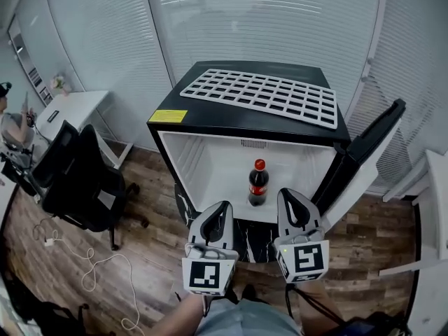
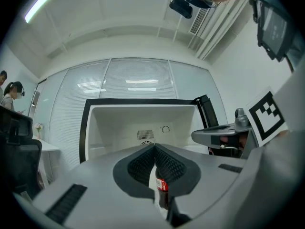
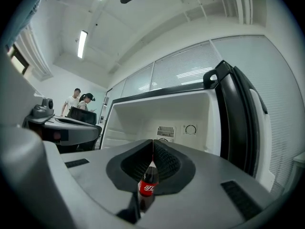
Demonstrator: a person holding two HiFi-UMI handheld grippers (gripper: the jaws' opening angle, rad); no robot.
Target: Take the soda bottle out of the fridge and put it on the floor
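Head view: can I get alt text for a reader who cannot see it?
A soda bottle stands upright inside an open fridge, whose door is swung out to the right. The left gripper and right gripper are side by side in front of it, both shut and empty. A white grid rack lies on the fridge top.

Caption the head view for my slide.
Shut left gripper and shut right gripper face the open fridge; bottle stands upright inside.

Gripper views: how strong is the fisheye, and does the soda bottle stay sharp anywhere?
Left gripper view: heavy fisheye, dark round vignette, soda bottle a sliver past the shut jaws. Right gripper view: same bending, ceiling light strip blown out. Head view: milder curve, bottle sharp in the evenly lit fridge.
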